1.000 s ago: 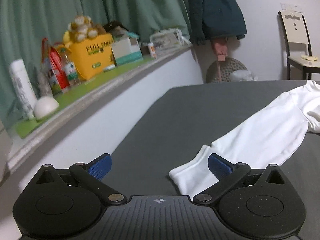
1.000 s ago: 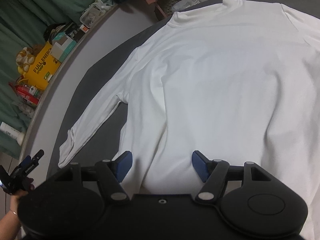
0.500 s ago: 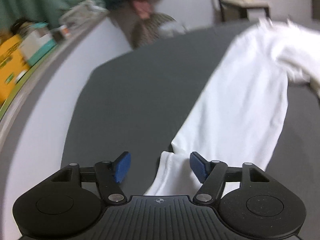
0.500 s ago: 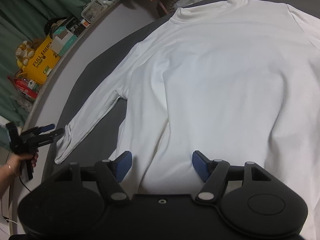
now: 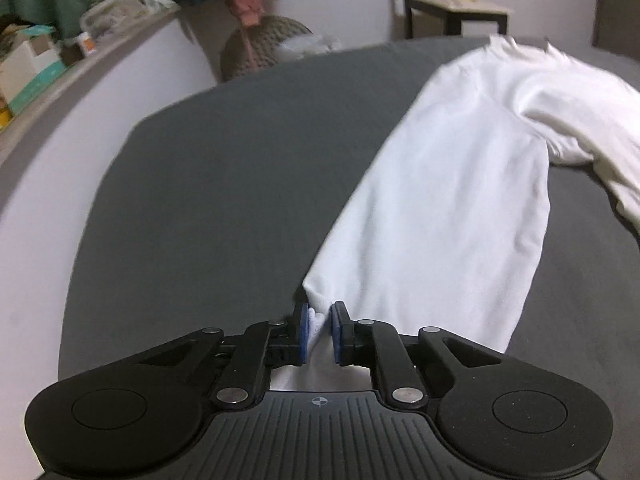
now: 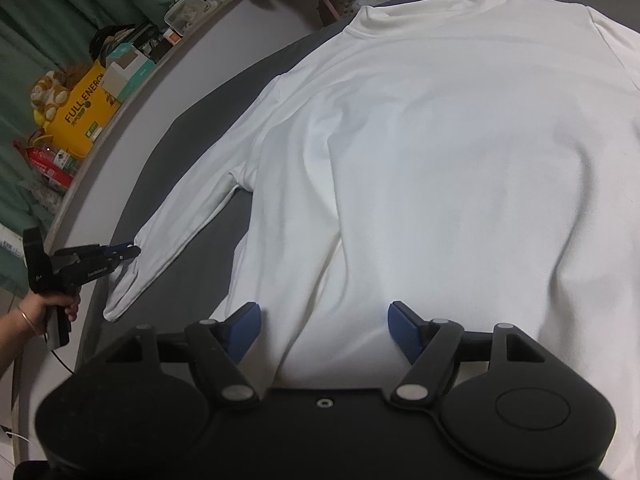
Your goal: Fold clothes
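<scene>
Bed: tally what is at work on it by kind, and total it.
Shirt: 1
Sleeves in view: 1, a sleeve pinched at its cuff by the left gripper
Grippers: 2, counting the right gripper, open over the hem
Total: 4

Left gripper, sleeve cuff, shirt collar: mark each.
left gripper (image 5: 319, 330), left wrist view, between its fingertips.
sleeve cuff (image 5: 316, 300), left wrist view, cuff corner above the pads.
shirt collar (image 6: 424, 7), right wrist view, neck band.

Black tongs — blue pads, silver rivets — thin bracelet at the wrist.
</scene>
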Demonstrator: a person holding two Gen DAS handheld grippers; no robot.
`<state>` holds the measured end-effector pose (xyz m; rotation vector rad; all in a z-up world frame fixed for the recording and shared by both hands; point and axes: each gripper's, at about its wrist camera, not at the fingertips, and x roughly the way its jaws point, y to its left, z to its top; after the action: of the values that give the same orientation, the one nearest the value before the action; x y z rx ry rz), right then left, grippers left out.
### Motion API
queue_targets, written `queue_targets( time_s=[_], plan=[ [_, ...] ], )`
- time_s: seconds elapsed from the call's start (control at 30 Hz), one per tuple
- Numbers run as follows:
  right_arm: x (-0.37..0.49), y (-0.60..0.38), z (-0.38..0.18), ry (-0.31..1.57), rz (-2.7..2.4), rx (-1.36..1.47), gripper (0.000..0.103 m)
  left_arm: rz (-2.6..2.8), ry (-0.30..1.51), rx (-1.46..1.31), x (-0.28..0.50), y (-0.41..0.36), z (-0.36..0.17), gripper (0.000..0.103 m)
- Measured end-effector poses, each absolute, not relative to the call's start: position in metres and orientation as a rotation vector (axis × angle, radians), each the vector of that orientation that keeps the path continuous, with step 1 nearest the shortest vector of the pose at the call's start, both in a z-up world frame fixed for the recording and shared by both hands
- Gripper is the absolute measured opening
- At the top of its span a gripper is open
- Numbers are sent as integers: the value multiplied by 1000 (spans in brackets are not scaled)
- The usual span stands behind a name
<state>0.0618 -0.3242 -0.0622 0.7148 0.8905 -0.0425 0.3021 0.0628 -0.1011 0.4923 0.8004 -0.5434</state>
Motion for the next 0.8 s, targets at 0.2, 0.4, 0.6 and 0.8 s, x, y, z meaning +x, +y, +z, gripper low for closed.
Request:
queue_targets(
  time_s=[0.2,0.4,0.6,0.8],
  plan=[
    [58,-326,-60,887,-44,738,70,-446,765,365,315,95,-89,12],
    [57,-325,-59,882,-41,735,70,-181,722,287,316,129,-78,12],
    [59,-323,-59,886,-40,727,70,90,785,208,332,151,-81,12],
    [59,-324,-60,887,-46,733,70,184,949,196,339,154,-99,15]
  ],
)
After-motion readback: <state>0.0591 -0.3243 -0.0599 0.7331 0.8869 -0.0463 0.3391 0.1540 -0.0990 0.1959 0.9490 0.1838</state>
